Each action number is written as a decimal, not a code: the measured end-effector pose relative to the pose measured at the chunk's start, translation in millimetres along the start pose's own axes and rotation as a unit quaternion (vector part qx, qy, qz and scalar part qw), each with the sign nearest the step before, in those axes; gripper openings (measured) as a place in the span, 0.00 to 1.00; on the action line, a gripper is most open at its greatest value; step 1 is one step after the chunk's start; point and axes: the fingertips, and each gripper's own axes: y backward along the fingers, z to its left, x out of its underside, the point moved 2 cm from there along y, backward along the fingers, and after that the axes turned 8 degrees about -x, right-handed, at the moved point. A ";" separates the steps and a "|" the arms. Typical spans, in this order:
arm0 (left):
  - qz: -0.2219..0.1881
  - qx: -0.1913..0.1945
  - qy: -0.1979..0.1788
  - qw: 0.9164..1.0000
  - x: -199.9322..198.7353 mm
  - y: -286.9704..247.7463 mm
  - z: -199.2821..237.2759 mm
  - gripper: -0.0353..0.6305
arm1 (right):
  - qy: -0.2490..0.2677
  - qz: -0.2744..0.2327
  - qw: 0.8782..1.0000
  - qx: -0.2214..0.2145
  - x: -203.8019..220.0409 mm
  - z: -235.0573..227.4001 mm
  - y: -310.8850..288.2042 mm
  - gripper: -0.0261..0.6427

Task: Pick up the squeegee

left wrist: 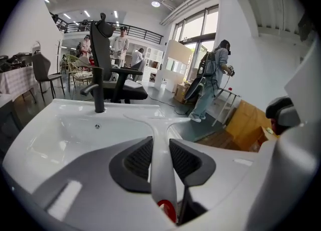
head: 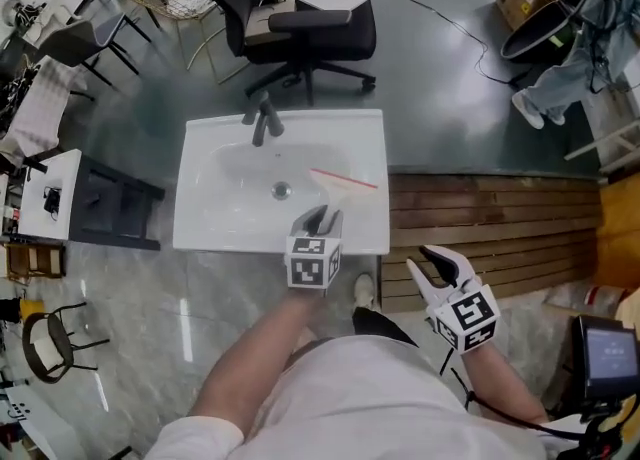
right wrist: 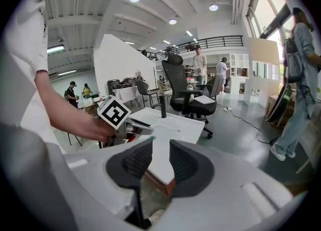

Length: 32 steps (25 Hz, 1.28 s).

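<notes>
The squeegee point(head: 340, 186) is white with a thin red blade edge and hangs over the right side of the white sink point(head: 215, 218). Its handle runs back into my left gripper point(head: 322, 216), which is shut on it. In the left gripper view the white handle point(left wrist: 159, 154) sits pinched between both dark pads, and the T-shaped head reaches out over the basin point(left wrist: 60, 134). My right gripper point(head: 435, 270) hovers off the sink's front right corner, open and empty. Its own view shows only the sink corner point(right wrist: 168, 147) past its spread pads point(right wrist: 186, 164), with the left gripper's marker cube point(right wrist: 114, 113) to the left.
A black faucet point(head: 265, 123) stands at the sink's far edge, with the drain point(head: 281, 189) in the basin. A black office chair point(head: 300, 23) is behind the sink. Wooden decking point(head: 490, 228) lies to the right, and a small white table point(head: 50, 193) to the left. A person point(left wrist: 214, 82) stands beyond.
</notes>
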 end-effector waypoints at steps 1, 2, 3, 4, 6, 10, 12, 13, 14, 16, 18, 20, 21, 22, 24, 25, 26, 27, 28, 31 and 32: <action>-0.004 0.003 0.001 1.000 3.0 14.4 7.0 0.22 | 0.006 -0.001 1.000 -0.004 -2.4 11.1 -4.1 0.20; -0.007 0.005 0.002 1.000 6.0 29.4 14.1 0.22 | 0.011 -0.003 1.000 -0.008 -4.8 22.2 -8.0 0.19; -0.011 0.007 0.003 1.000 9.2 44.8 21.3 0.22 | 0.016 -0.004 1.000 -0.011 -7.1 33.2 -11.6 0.18; -0.015 0.008 0.004 1.000 12.6 60.6 28.8 0.22 | 0.020 -0.005 1.000 -0.013 -9.2 44.1 -14.9 0.18; -0.024 0.007 0.006 1.000 19.1 92.9 45.1 0.22 | 0.028 -0.008 0.999 -0.019 -13.3 65.8 -21.1 0.17; -0.034 0.003 0.009 0.999 35.0 160.3 77.0 0.22 | 0.044 -0.008 0.998 -0.036 -19.9 113.2 -31.3 0.15; -0.038 0.001 0.009 0.999 46.5 194.5 91.1 0.22 | 0.052 -0.005 0.998 -0.045 -19.6 138.7 -35.5 0.13; -0.041 -0.001 0.011 0.999 52.4 210.7 97.7 0.22 | 0.055 -0.004 0.997 -0.049 -19.0 150.6 -37.6 0.11; -0.043 -0.003 0.014 0.999 58.6 225.9 103.7 0.22 | 0.057 -0.005 0.997 -0.053 -18.2 161.7 -39.5 0.09; -0.047 -0.006 0.021 0.999 71.2 253.4 113.2 0.22 | 0.062 -0.005 0.996 -0.056 -15.2 181.6 -42.4 0.05; -0.052 -0.005 0.024 0.998 82.6 277.2 120.2 0.22 | 0.069 -0.002 0.996 -0.060 -10.7 200.0 -45.5 0.04; -0.061 -0.006 0.022 0.998 90.9 299.8 126.1 0.22 | 0.077 0.001 0.995 -0.065 -6.8 218.2 -49.0 0.04; -0.067 -0.006 0.019 0.998 94.2 311.4 127.9 0.22 | 0.081 0.001 0.994 -0.068 -5.8 227.3 -49.8 0.04; -0.073 -0.007 0.019 0.997 97.6 323.0 128.8 0.22 | 0.084 0.000 0.994 -0.070 -4.9 236.0 -49.8 0.04; -0.082 -0.006 0.022 0.996 105.0 343.8 129.3 0.22 | 0.090 0.000 0.993 -0.074 -2.0 251.7 -48.5 0.04; -0.084 -0.005 0.025 0.996 108.3 352.7 130.0 0.22 | 0.092 -0.001 0.993 -0.076 -1.6 258.8 -48.2 0.04; -0.086 -0.004 0.027 0.996 111.2 360.7 130.8 0.22 | 0.094 -0.003 0.993 -0.077 -2.0 265.3 -48.2 0.04; -0.088 -0.005 0.029 0.996 113.7 367.9 131.8 0.22 | 0.095 -0.005 0.992 -0.078 -2.3 271.1 -48.2 0.04; -0.090 -0.005 0.029 0.996 116.2 374.2 132.7 0.22 | 0.094 -0.006 0.992 -0.079 -1.9 276.1 -48.3 0.04; -0.088 -0.006 0.030 0.996 126.2 385.6 136.1 0.22 | 0.093 -0.009 0.992 -0.080 1.1 288.9 -48.0 0.04; -0.086 -0.007 0.030 0.996 129.7 388.0 137.3 0.22 | 0.094 -0.008 0.992 -0.081 2.1 293.2 -47.7 0.04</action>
